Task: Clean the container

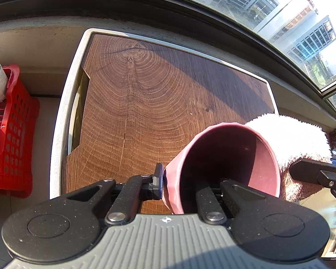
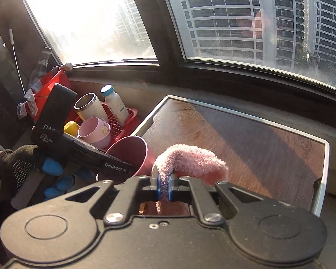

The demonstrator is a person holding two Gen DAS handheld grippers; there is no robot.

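A dark pink cup (image 1: 221, 168) is tilted with its mouth facing right and up. My left gripper (image 1: 186, 186) is shut on its wall, one finger outside and the other inside the cup. A fluffy pink cloth (image 1: 295, 139) sits just beyond the cup's rim on the right. In the right wrist view my right gripper (image 2: 164, 186) is shut on that pink cloth (image 2: 190, 161), which bulges over the fingers. The cup (image 2: 130, 154) lies to the cloth's left, close to it; whether they touch is unclear.
A wooden tabletop (image 1: 145, 103) with a white rim lies below. A red basket (image 2: 121, 121) on the left holds a steel tumbler (image 2: 89, 109), a white bottle (image 2: 115, 105) and a light pink cup (image 2: 94, 132). Windows run behind. A gloved hand (image 2: 13, 165) holds the left gripper.
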